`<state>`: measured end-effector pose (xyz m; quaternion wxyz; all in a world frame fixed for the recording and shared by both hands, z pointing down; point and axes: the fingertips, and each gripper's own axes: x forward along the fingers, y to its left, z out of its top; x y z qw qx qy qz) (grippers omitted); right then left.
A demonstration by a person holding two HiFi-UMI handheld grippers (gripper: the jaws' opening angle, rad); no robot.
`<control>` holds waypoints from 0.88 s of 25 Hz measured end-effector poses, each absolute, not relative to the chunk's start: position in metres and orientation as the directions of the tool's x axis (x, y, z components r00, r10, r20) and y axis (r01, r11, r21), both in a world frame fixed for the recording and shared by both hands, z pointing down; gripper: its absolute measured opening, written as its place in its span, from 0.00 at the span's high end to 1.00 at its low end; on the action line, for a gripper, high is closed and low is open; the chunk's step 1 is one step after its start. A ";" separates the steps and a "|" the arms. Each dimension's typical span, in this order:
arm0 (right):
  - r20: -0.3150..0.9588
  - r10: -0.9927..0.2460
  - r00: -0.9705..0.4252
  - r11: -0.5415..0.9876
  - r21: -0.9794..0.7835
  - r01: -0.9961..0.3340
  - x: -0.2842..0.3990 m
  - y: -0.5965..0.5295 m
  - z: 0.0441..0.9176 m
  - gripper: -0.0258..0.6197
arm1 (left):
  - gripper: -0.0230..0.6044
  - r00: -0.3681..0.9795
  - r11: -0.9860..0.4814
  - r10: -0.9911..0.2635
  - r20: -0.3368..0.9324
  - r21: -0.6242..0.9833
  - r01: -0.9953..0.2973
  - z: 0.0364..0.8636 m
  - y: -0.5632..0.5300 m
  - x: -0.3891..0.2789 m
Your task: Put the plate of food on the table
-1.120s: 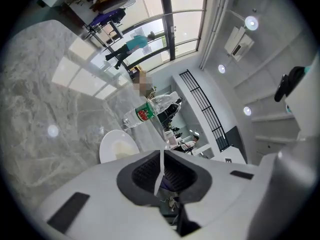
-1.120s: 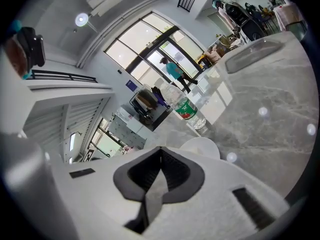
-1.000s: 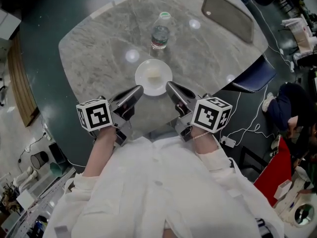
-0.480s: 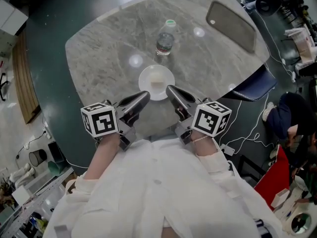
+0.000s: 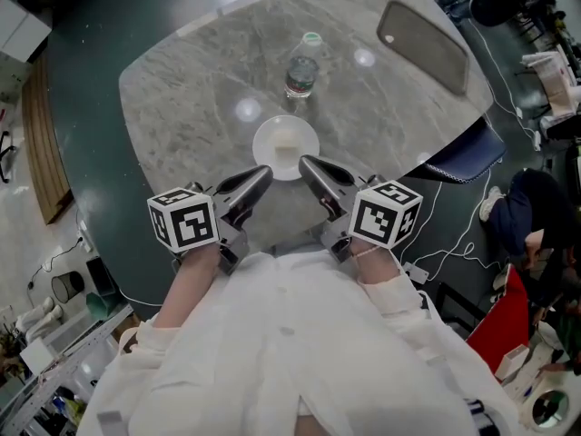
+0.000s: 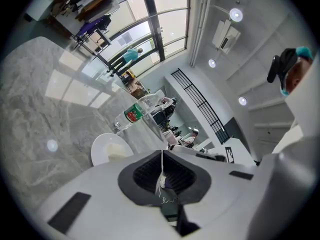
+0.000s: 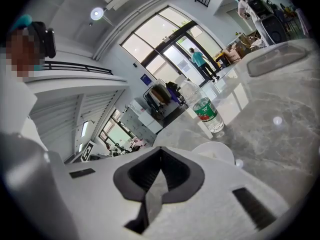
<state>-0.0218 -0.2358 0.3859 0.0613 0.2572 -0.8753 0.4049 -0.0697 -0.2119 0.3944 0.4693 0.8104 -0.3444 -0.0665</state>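
Barely changed from half second ago: right gripper edged slightly nearer plate. White plate sits on grey marble worktop, pale food portion at centre. Left gripper and right gripper flank near rim, jaws pressed together, holding nothing. Water bottle upright just beyond plate.

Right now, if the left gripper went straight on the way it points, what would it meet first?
Probably the near rim of the white plate; the left gripper, jaws shut, points at it, though height is unclear.
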 end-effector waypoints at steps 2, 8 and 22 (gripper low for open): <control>0.318 -0.397 -0.861 0.544 -0.674 -0.500 -0.023 -0.234 0.385 0.96 | 0.93 0.757 -0.326 -0.616 0.218 0.805 -0.497 0.395 -0.209 -0.069; 0.330 -0.358 -0.873 0.561 -0.671 -0.484 -0.029 -0.223 0.389 0.96 | 0.93 0.764 -0.329 -0.605 0.226 0.802 -0.498 0.396 -0.206 -0.067; 0.381 -0.264 -0.886 0.662 -0.597 -0.454 -0.021 -0.221 0.383 0.96 | 0.93 0.768 -0.321 -0.597 0.233 0.807 -0.495 0.398 -0.203 -0.066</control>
